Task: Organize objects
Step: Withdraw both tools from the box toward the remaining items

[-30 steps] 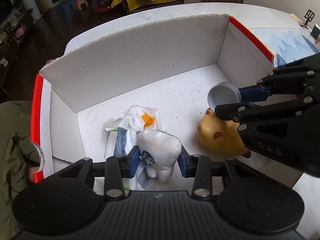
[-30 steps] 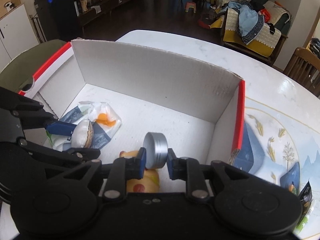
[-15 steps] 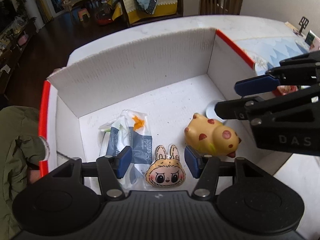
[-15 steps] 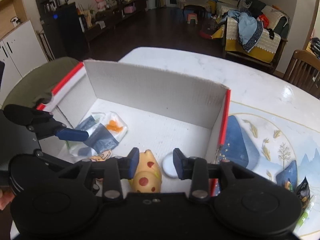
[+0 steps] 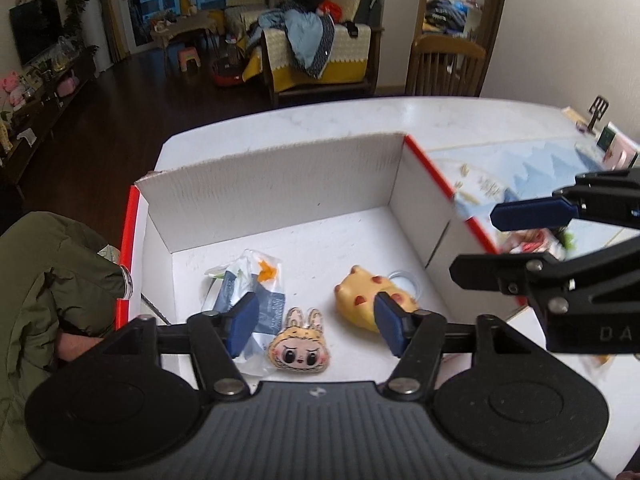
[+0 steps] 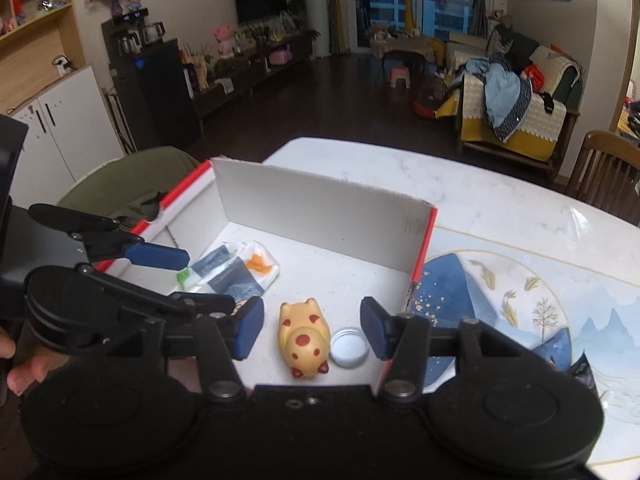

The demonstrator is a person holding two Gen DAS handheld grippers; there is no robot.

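In the box (image 5: pixel 276 184), the packet (image 5: pixel 244 284) lies by the left tongs' (image 5: pixel 312 324) left pad, and the bunny charm (image 5: pixel 298 350) lies below, between their empty, opening jaws. The pig toy (image 6: pixel 302 332) and tin (image 6: pixel 349 347) lie beneath the right tongs (image 6: pixel 312 332), also opening with nothing between the pads. The two tongs sit close together, so they could knock each other, or a pad could clip the box wall and shift it on the table (image 6: pixel 500 200).

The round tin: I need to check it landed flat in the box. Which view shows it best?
The right wrist view: the round tin lies flat and fully visible beside the yellow pig toy. In the left wrist view the toy hides nearly all of it; only a rim sliver shows.
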